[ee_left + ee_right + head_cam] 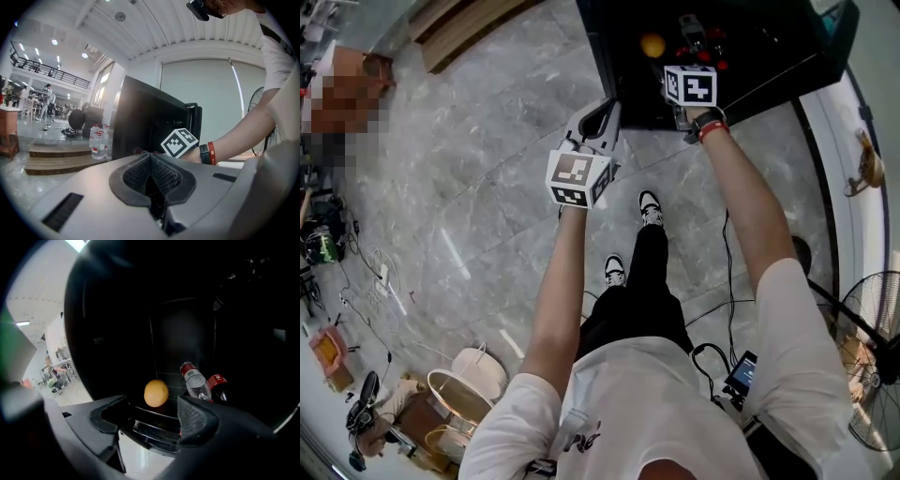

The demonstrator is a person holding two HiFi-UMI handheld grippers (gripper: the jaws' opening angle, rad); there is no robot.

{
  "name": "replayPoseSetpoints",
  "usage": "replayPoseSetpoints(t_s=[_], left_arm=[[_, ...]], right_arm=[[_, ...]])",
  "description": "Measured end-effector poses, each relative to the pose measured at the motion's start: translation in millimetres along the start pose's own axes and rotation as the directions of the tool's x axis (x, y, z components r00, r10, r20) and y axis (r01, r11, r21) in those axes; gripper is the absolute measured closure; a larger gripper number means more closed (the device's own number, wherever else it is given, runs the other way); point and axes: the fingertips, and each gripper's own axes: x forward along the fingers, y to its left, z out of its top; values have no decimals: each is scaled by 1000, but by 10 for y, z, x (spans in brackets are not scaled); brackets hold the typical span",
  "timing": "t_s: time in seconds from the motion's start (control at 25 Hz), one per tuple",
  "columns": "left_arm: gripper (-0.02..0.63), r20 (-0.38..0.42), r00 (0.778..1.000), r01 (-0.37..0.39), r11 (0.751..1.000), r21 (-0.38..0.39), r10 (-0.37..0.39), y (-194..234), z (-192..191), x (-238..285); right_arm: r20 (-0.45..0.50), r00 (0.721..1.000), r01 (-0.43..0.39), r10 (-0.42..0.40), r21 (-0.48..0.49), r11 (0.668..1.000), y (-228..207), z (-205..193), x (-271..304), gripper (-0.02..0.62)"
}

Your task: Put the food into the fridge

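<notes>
A black fridge stands open in front of me. On its shelf lies an orange, with a clear red-capped bottle and a dark red-labelled bottle to its right. My right gripper is at the fridge mouth, open and empty, and the orange sits just beyond its jaws. My left gripper is shut with nothing in it, held level outside the fridge to the left. From there I see the fridge's dark side and the right gripper's marker cube. In the head view the left gripper is near the fridge's front corner.
Grey marble floor runs under my feet. Water bottles stand on a wooden step at the left. A fan is at the right, with baskets and bags and loose cables behind me on the left.
</notes>
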Motion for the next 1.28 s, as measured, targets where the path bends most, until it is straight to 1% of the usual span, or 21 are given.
replayPoseSetpoints(t_s=[0.32,0.56,0.68,0.76,0.88,1.08,1.28], left_arm=[[588,11,1000,17,1000,17,-17,-235,271,-221],[588,8,999,33,999,37,-33,-393,462,-415],[588,6,1000,19,1000,16,-19,-446,544,-572],[588,12,1000,11,1000,24,-11,-502,616,-673],[588,28,1000,9,999,39,-10,-564,753,-813],[588,20,1000,17,999,42,-18,-625,892,-1033],[588,8,1000,19,999,41,-19,-707,962,-1200]], right_arm=[[9,1000,15,-15,14,1000,37,-2,-630,265],[42,999,9,-11,36,999,145,33,-1095,284],[41,999,17,-19,54,998,223,8,-1377,291],[39,999,17,-20,65,998,277,-12,-1576,300],[47,999,-7,4,75,997,392,-34,-1825,313],[53,999,-1,-4,86,996,529,-61,-2218,330],[74,997,-1,-5,74,997,639,-2,-2541,337]])
